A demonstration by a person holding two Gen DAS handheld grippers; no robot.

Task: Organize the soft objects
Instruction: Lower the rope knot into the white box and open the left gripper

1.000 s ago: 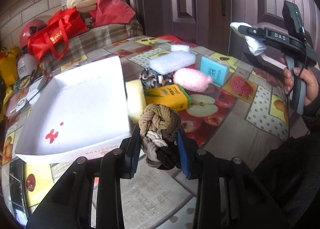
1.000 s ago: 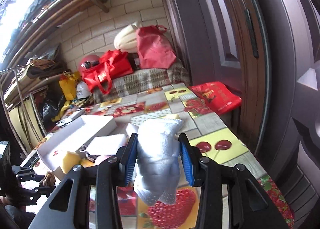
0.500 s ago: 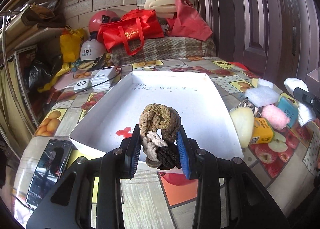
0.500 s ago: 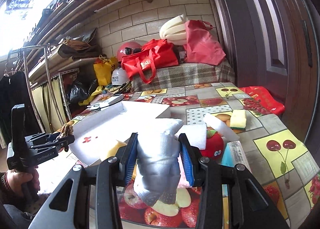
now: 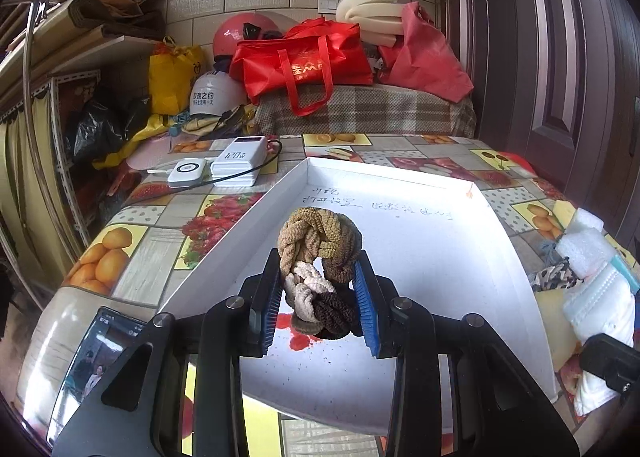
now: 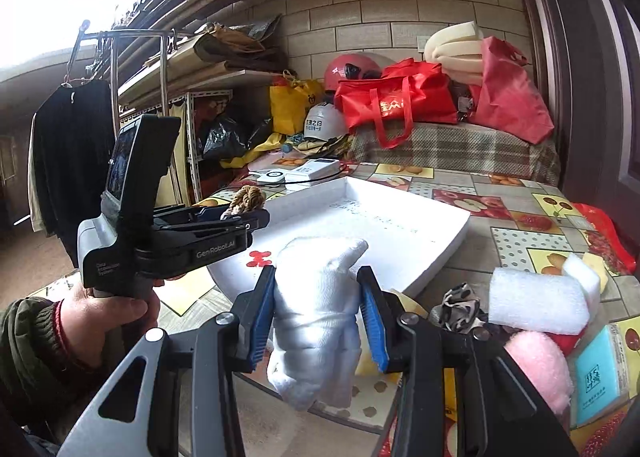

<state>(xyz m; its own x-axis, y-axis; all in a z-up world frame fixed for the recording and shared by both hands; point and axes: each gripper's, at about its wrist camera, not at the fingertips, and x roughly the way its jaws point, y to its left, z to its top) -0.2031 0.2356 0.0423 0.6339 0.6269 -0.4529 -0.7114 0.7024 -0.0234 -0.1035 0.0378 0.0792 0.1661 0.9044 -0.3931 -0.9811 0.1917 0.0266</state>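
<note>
My left gripper (image 5: 318, 293) is shut on a bundle of braided hair ties (image 5: 316, 253), tan, cream and dark brown, held above the near end of the white tray (image 5: 512, 257). My right gripper (image 6: 318, 309) is shut on a rolled white sock (image 6: 316, 305), held above the table just off the tray's near right corner (image 6: 448, 253). The left gripper with the hair ties (image 6: 246, 199) also shows at the left of the right wrist view. The sock (image 5: 600, 309) shows at the right edge of the left wrist view.
Right of the tray lie white foam blocks (image 6: 536, 301), a pink fluffy item (image 6: 540, 365), a leopard scrunchie (image 6: 458, 307), a teal box (image 6: 600, 377) and a yellow sponge (image 5: 554, 321). Power banks (image 5: 240, 165) and a phone (image 5: 96, 353) lie left. Red bags (image 5: 304, 65) are behind.
My left gripper has moved forward with the hair ties, further over the tray. My right gripper has swung left with the sock, closer to the tray. Both stay shut.
</note>
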